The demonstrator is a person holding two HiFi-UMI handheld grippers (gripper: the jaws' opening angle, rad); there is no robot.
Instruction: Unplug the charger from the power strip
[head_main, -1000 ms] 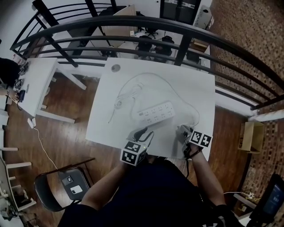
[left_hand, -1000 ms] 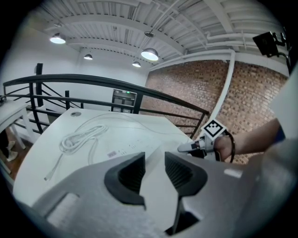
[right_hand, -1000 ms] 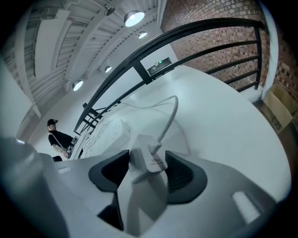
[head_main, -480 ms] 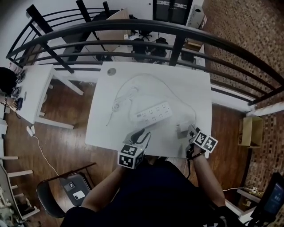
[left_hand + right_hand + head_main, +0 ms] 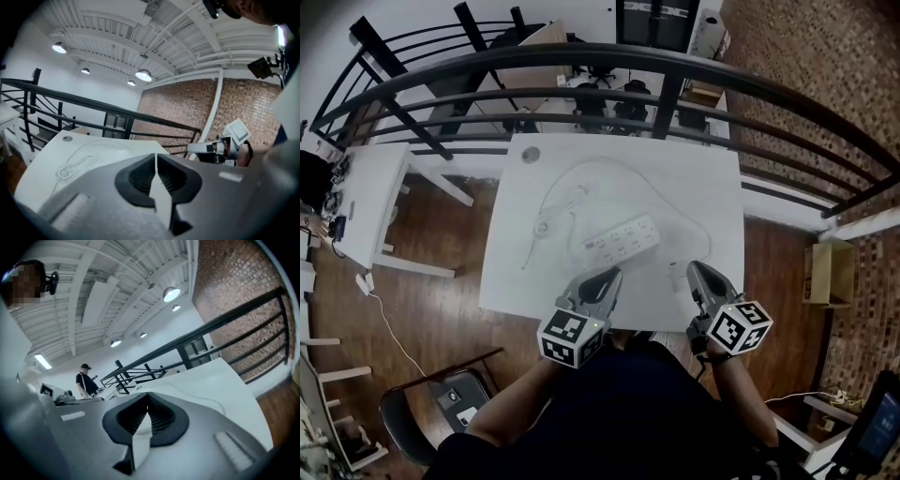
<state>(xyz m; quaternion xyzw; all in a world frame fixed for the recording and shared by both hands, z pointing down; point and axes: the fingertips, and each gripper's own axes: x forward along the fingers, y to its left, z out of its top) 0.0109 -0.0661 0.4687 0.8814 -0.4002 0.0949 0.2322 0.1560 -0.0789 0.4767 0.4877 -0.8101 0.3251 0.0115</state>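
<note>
A white power strip [image 5: 622, 240] lies slantwise mid-table on the white table [image 5: 717, 183]. Its thin cord loops away to the right, and a coiled white cable [image 5: 551, 214] lies to its left. My left gripper [image 5: 605, 275] hovers over the table's near edge; its jaws are closing and meet at the tips with nothing between them [image 5: 156, 157]. My right gripper [image 5: 698, 270] is raised beside it, shut and empty [image 5: 148, 397]. The coil [image 5: 75, 166] shows in the left gripper view. No charger is visible in any view.
A black railing [image 5: 675, 75] curves past the table's far side. A second white table [image 5: 366, 178] stands at the left and a chair [image 5: 441, 394] at the near left on the wooden floor. A person [image 5: 86, 379] stands far off.
Both grippers have lifted off the table toward the camera and their jaws have closed. The white block that lay beside the right gripper is no longer in sight.
</note>
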